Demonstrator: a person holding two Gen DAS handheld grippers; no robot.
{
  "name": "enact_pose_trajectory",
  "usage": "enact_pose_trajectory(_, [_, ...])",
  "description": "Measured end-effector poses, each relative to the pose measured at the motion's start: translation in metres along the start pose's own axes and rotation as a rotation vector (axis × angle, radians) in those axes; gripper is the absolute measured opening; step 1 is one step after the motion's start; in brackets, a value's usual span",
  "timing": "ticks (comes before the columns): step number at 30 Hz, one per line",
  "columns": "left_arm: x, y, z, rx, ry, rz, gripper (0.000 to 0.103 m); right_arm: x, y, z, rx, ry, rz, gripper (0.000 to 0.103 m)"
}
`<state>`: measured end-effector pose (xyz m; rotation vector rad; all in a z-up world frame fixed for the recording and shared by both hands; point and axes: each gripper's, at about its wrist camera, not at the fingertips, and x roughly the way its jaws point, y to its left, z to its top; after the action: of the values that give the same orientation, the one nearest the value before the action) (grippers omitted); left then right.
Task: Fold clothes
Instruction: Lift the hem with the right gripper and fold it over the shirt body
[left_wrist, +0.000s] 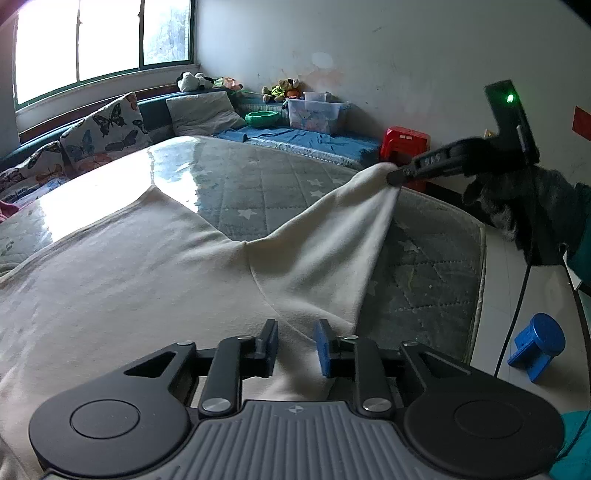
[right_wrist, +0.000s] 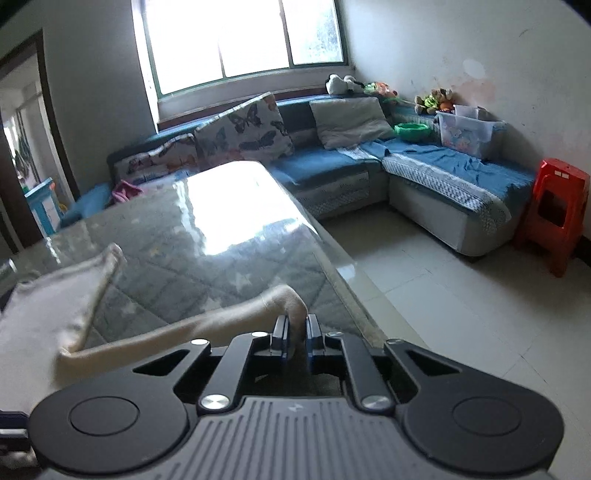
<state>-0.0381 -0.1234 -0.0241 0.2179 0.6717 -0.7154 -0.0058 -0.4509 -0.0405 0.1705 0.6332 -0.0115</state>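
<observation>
Pinching the cream garment (right_wrist: 236, 317), the right tool (right_wrist: 295, 334) tilts downward.

A bright window (right_wrist: 243, 37) fills the upper middle of the right wrist view, glaring off the glass-topped table (right_wrist: 236, 206) at centre. Below the window a blue corner sofa (right_wrist: 424, 162) carries butterfly cushions (right_wrist: 243, 129). A red stool (right_wrist: 554, 210) stands at right against the white wall (right_wrist: 480, 44), on pale floor tiles (right_wrist: 461, 295).
</observation>
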Motion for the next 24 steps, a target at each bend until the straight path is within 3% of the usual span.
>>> enact_pose_trajectory(11, [-0.006,0.001,-0.006,-0.035,-0.022,0.003,0.029,-0.057,0.061,0.046,-0.161,-0.128,0.163,0.007])
enact_pose_trajectory(18, [-0.032,0.008,-0.019,-0.076,-0.065,0.036,0.035,-0.083,0.143,0.07,-0.327,-0.172,0.348,0.007])
enact_pose_trajectory(24, [-0.068,0.027,-0.041,-0.162,-0.103,0.126,0.039,-0.089,0.231,0.063,-0.495,-0.164,0.537,0.007])
